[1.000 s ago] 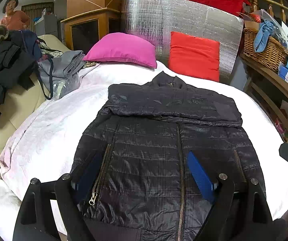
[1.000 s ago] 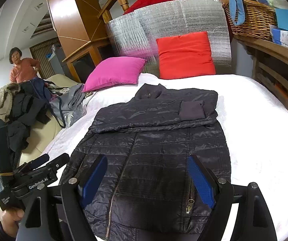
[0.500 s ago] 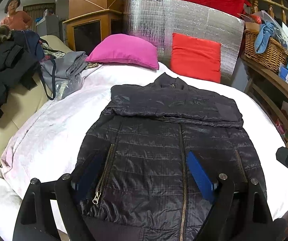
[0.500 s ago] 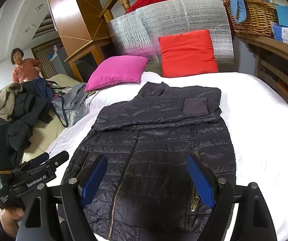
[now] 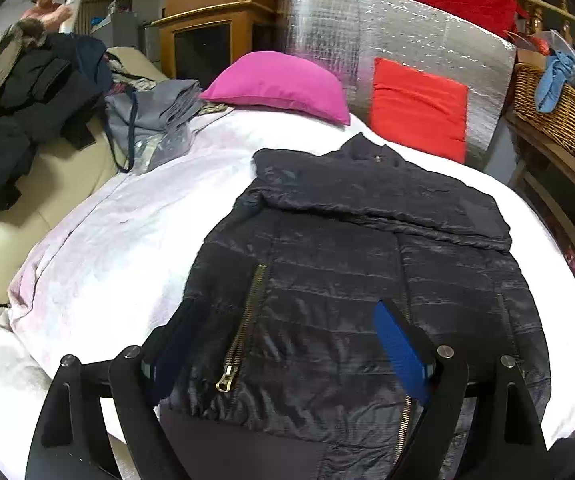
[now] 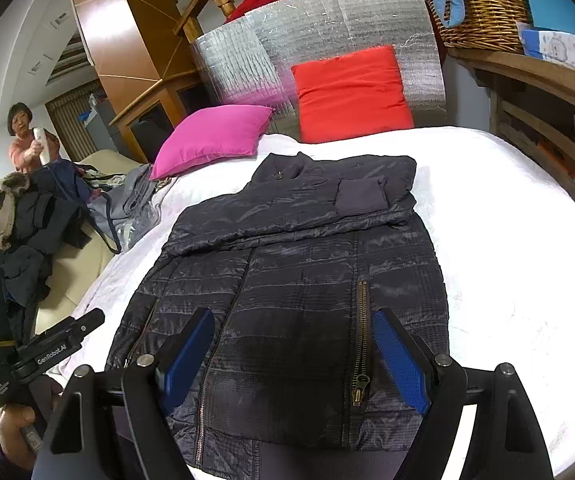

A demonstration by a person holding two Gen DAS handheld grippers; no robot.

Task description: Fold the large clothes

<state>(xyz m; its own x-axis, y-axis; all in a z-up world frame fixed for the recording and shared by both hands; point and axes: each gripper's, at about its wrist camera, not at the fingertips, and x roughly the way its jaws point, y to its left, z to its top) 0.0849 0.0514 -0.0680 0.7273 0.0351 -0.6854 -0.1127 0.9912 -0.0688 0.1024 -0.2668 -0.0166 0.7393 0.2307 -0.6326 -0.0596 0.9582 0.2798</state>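
Observation:
A black quilted jacket (image 5: 351,264) lies flat, front up, on the white bed (image 5: 127,240), collar at the far end. Both sleeves are folded across its chest. It also shows in the right wrist view (image 6: 295,272). My left gripper (image 5: 283,356) is open and empty, hovering over the hem at the jacket's left pocket zipper (image 5: 243,332). My right gripper (image 6: 291,360) is open and empty over the hem by the right pocket zipper (image 6: 361,336). The left gripper's body (image 6: 35,356) shows at the lower left of the right wrist view.
A pink pillow (image 5: 279,84) and a red cushion (image 5: 419,108) lie at the bed's head against a silver foil panel (image 5: 367,40). Piled clothes (image 5: 27,92) cover a beige sofa at left. A wicker basket (image 5: 547,100) sits on a wooden shelf at right. A person (image 6: 27,136) stands far left.
Both grippers have moved forward and lower toward the jacket's hem, jaws staying open. The jacket has not moved. The person at the back now holds up a white object.

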